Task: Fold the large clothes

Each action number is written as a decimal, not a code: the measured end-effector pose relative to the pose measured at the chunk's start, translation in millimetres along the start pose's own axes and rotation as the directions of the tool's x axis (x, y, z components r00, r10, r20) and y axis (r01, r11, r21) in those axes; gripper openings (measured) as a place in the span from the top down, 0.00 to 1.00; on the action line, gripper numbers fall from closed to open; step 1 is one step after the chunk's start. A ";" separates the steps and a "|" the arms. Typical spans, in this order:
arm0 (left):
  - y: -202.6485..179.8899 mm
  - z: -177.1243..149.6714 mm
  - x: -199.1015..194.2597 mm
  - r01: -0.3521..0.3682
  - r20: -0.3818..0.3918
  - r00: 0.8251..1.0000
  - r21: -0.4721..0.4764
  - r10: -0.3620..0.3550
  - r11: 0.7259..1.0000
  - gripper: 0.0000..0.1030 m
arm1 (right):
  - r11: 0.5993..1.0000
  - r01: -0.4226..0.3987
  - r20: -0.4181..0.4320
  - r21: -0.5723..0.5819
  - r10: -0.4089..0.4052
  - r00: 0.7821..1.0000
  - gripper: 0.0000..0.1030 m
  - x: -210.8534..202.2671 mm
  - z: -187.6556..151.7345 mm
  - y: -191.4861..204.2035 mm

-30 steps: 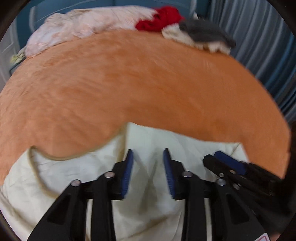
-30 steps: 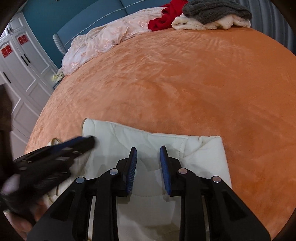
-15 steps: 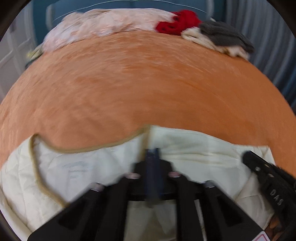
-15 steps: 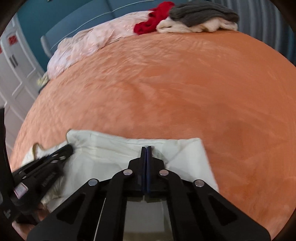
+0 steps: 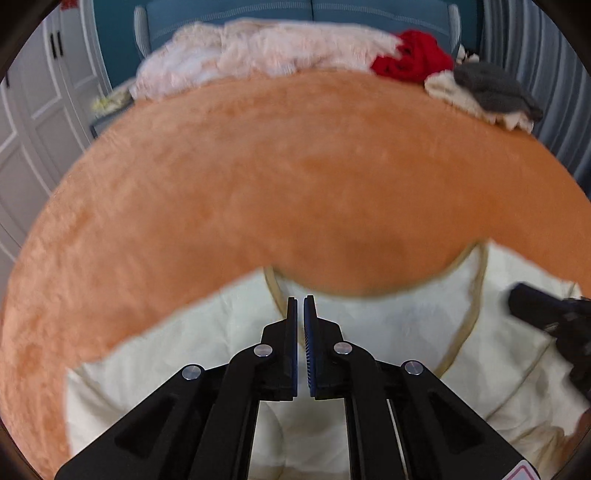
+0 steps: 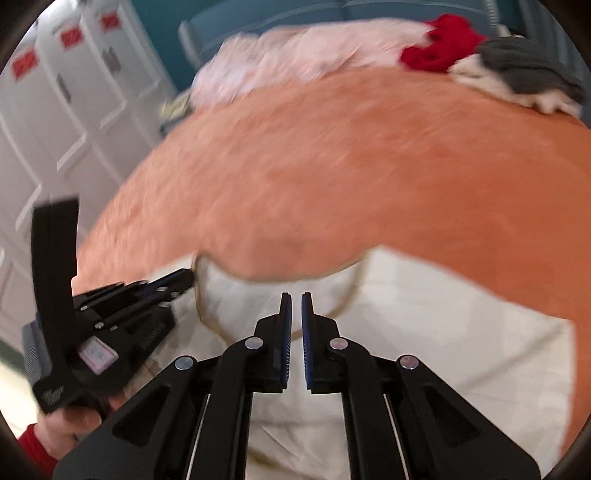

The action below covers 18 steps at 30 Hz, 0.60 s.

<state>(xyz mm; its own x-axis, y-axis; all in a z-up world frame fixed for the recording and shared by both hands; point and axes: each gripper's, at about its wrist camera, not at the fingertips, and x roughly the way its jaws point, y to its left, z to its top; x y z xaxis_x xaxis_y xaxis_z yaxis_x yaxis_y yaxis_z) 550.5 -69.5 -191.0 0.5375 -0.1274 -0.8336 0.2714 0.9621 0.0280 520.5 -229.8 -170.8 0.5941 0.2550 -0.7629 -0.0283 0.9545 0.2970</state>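
A cream quilted garment (image 5: 388,332) with tan piping lies at the near edge of an orange plush bed cover (image 5: 295,184); it also shows in the right wrist view (image 6: 424,332). My left gripper (image 5: 300,306) is nearly shut over the garment near its curved neckline, with a thin gap between the pads and no cloth seen in it. My right gripper (image 6: 293,302) is likewise nearly shut over the neckline. Each gripper shows in the other's view: the right one (image 5: 546,317) at the right edge, the left one (image 6: 122,306) at the left.
A pink blanket (image 5: 258,48), a red garment (image 5: 413,55) and a grey and cream pile (image 5: 487,96) lie at the far end of the bed. White wardrobe doors (image 6: 55,110) stand to the left. A blue headboard (image 5: 295,11) is behind.
Both grippers closed from wide open about a second ago. Both then shifted so that the curved neckline now lies ahead of them; the views are blurred by motion.
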 end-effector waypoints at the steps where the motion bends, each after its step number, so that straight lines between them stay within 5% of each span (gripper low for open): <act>1: -0.5 -4.7 6.1 0.005 -0.011 1.000 -0.008 -0.005 1.000 0.93 | 1.000 -0.006 -0.028 -0.005 0.006 1.000 0.95 12.3 -3.1 2.5; 4: -2.5 -17.5 16.1 -0.012 0.020 1.000 -0.010 0.013 1.000 0.93 | 1.000 0.007 -0.089 -0.013 -0.008 0.996 0.96 41.7 -13.9 0.3; 9: -14.3 -24.7 24.2 -0.081 0.060 0.995 0.042 0.078 0.996 0.95 | 0.999 -0.022 -0.068 0.032 0.024 0.997 1.00 44.6 -20.3 -14.9; 18: -8.3 -27.9 28.3 -0.050 0.105 0.993 0.000 0.049 0.999 0.95 | 1.000 0.021 -0.005 0.006 -0.021 1.000 1.00 48.5 -28.2 -6.0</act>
<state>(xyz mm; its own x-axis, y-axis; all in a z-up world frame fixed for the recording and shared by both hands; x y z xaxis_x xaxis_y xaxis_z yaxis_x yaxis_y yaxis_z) 541.1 -74.3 -230.2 0.6308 -0.1042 -0.7689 0.2445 0.9671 0.0695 526.9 -218.9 -225.8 0.5906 0.2357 -0.7718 -0.0108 0.9586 0.2845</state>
